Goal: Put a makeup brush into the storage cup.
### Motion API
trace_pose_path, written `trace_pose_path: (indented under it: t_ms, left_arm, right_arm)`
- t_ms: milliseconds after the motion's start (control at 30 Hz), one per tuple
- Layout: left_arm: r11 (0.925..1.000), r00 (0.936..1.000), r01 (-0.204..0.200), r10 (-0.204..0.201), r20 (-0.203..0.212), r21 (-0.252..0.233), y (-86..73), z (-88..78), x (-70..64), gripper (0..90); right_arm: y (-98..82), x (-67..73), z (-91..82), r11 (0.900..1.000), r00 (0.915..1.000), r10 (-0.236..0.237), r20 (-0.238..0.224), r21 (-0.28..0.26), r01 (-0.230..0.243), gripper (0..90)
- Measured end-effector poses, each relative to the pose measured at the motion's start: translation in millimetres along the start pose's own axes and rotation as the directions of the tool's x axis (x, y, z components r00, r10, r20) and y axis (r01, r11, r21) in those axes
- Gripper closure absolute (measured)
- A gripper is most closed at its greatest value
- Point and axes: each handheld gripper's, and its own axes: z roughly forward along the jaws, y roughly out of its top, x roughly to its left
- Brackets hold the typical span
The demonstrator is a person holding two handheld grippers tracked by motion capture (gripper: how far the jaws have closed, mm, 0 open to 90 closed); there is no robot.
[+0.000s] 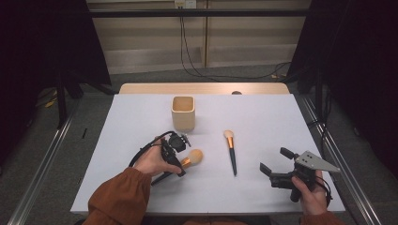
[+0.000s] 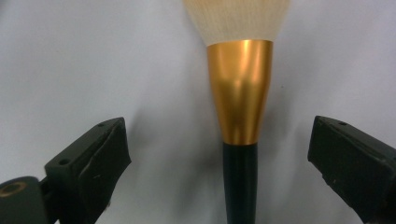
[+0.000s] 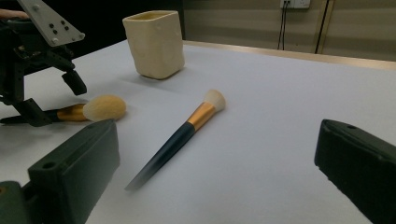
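A big powder brush [image 2: 240, 88] with a gold ferrule and dark handle lies flat on the white table, its fluffy head [image 1: 195, 156] pointing right. My left gripper [image 1: 180, 157] is lowered over its handle, open, one jaw on each side and neither touching. In the right gripper view the left gripper [image 3: 53, 100] straddles this same brush [image 3: 103, 107]. A slimmer brush [image 1: 231, 152] lies mid-table, bristles toward the far side. My right gripper [image 1: 276, 160] is held open near the front right, aimed at the slim brush [image 3: 187, 128], with nothing between its jaws.
A cream square cup [image 1: 183, 112] stands upright behind the brushes, seen too in the right gripper view as the cup [image 3: 154, 44]. The white tabletop [image 1: 263, 117] ends at a wooden strip at the back. Metal rails run along both sides.
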Motion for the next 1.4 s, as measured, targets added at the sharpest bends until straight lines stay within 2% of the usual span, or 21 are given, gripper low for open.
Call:
trace_pose_path:
  t_ms: [67, 167, 200, 367, 500, 633, 700, 833, 967, 1133, 1400]
  left_arm:
    - [0.9999, 0.9999, -0.009, 0.009, -0.009, 0.013, 0.5, 1.9, -0.2, 6.7]
    - [0.9992, 0.9995, -0.029, 0.030, -0.008, 0.025, 1.3, 3.4, -0.8, 18.5]
    - [0.9995, 0.9997, -0.021, 0.022, -0.013, 0.025, 2.0, 4.8, -1.1, 20.8]
    - [0.9998, 0.9999, -0.016, 0.016, -0.006, 0.015, 3.1, 5.1, -1.2, 23.3]
    - [0.9991, 0.9999, -0.017, 0.017, 0.000, 0.038, 6.1, 4.5, -0.3, 27.4]
    - [0.9969, 0.9993, -0.038, 0.037, 0.004, 0.069, 10.7, 2.9, -4.6, 40.2]
    - [0.9952, 0.9989, -0.047, 0.046, 0.009, 0.085, 12.7, 2.3, -5.2, 43.6]
    - [0.9940, 0.9990, -0.044, 0.043, 0.012, 0.100, 13.8, 1.9, -4.9, 49.7]
    - [0.9929, 0.9997, -0.022, 0.021, 0.011, 0.117, 15.6, 1.1, -3.6, 59.5]
    - [0.9926, 0.9995, -0.029, 0.027, 0.017, 0.118, 14.2, 0.7, -4.5, 70.3]
    - [0.9918, 0.9997, -0.017, 0.014, 0.020, 0.127, 15.5, 0.2, -3.7, 70.9]
  right_arm:
    - [0.1, 0.0, -0.1, 1.000, 1.0000, -0.004, -0.001, -0.001, 0.004, 0.0]
    - [0.1, 0.1, 0.1, 1.000, 1.0000, -0.004, -0.001, -0.001, 0.004, 0.0]
    - [0.0, 0.1, 0.3, 1.000, 1.0000, -0.005, -0.001, 0.000, 0.005, 0.0]
    - [0.1, 0.2, 0.0, 1.000, 1.0000, -0.008, 0.000, -0.001, 0.008, 0.0]
    - [0.1, 1.0, 0.5, 1.000, 0.9999, -0.013, -0.002, 0.004, 0.013, 0.0]
    - [0.2, 1.7, 1.3, 1.000, 0.9999, -0.013, -0.003, 0.004, 0.013, 0.0]
    - [0.2, 1.5, 1.2, 1.000, 0.9999, -0.012, -0.004, 0.004, 0.012, 0.0]
    - [0.1, 1.1, 0.8, 1.000, 0.9999, -0.013, -0.004, 0.003, 0.013, 0.0]
    - [0.0, 1.5, 0.9, 1.000, 0.9999, -0.014, -0.005, 0.003, 0.014, 0.0]
    - [-0.2, 1.3, 0.9, 1.000, 0.9998, -0.018, -0.005, 0.005, 0.018, 0.0]
    - [-0.4, 1.6, 1.3, 1.000, 0.9998, -0.021, -0.005, 0.007, 0.021, 0.0]
